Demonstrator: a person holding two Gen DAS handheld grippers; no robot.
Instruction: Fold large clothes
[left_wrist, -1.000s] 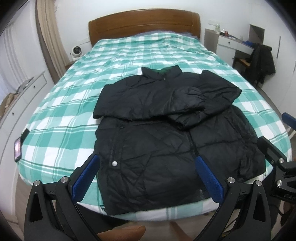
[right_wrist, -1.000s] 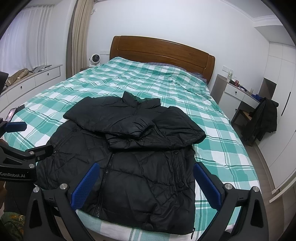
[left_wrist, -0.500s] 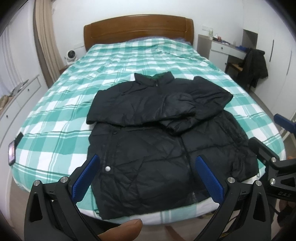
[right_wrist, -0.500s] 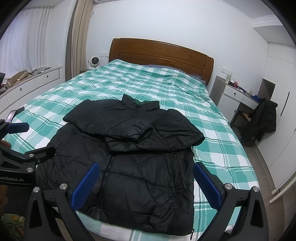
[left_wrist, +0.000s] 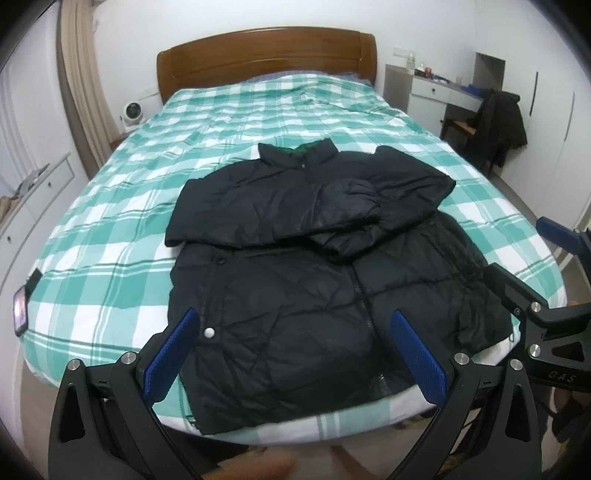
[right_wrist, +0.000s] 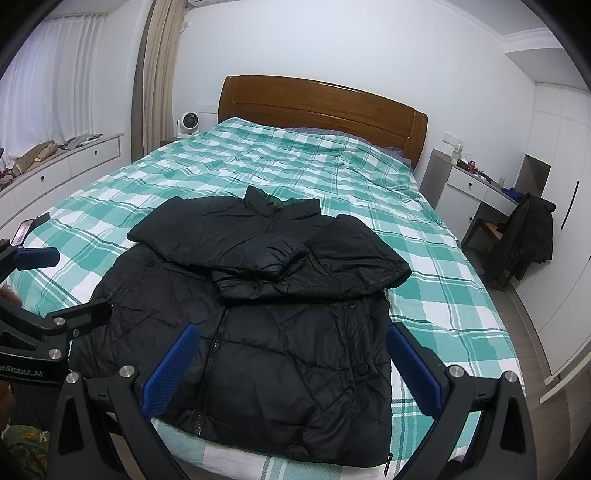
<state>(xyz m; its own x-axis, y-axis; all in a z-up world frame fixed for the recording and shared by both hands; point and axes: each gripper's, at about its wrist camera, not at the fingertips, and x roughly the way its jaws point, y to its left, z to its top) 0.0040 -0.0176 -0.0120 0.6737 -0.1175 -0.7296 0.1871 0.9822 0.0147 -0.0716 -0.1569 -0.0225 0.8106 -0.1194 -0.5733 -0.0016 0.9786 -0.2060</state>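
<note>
As both cameras rose, jacket (left_wrist: 314, 266) lay unchanged.

even, soft indoor light, slightly dim; daylight glows through the sheer curtain (right_wrist: 55, 77). strong fisheye bending and black vignette at the corners; bottom edge blurred.

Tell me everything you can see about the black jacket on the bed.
The black jacket is a puffy, quilted coat of slightly shiny fabric, lying flat and front up on the green and white checked bedspread near the foot of the bed. Its stand-up collar points toward the headboard. Both sleeves are folded across the chest, one overlapping the other. A zipper runs down the front, with snap buttons beside it. The hem reaches the bed's near edge. Neither gripper touches it.
</note>
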